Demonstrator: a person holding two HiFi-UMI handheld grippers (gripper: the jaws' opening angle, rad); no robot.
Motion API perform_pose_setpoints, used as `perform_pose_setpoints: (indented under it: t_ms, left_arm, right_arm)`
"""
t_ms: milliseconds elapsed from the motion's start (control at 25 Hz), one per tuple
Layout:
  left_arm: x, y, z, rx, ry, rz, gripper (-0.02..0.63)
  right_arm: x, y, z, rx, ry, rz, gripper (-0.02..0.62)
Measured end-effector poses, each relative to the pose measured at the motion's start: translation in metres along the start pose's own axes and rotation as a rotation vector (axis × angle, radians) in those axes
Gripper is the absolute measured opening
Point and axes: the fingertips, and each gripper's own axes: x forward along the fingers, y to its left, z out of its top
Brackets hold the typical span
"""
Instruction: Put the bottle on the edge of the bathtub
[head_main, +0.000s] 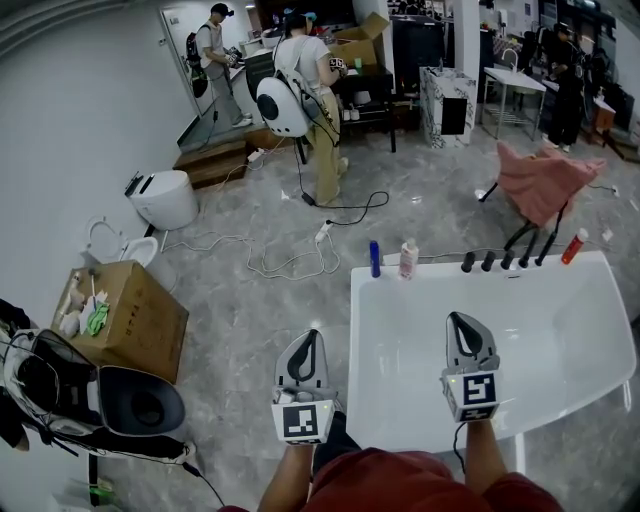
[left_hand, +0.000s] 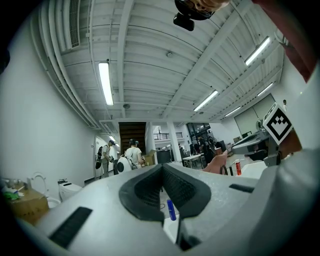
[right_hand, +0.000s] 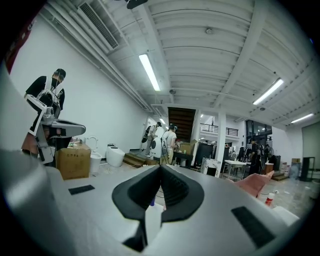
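A white bathtub fills the right of the head view. On its far rim stand a blue bottle, a pale pink bottle and, at the far right, a red bottle. My left gripper hovers over the floor just left of the tub, jaws shut and empty. My right gripper hangs over the tub's basin, also shut with nothing in it. In the left gripper view the jaws meet, and the blue bottle shows below them. The right gripper's jaws also meet.
Black tap handles line the tub's far rim. A cardboard box and a dark bag sit at the left, with a toilet behind. Cables lie on the floor. A pink-draped chair stands beyond the tub. People stand at the back.
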Motion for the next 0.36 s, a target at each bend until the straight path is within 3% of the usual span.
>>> perform_pose_setpoints:
  t_ms: [360]
  left_arm:
    - [0.006, 0.004, -0.002, -0.012, 0.002, 0.01, 0.005]
  right_arm:
    - [0.011, 0.004, 0.009, 0.003, 0.033, 0.016, -0.002]
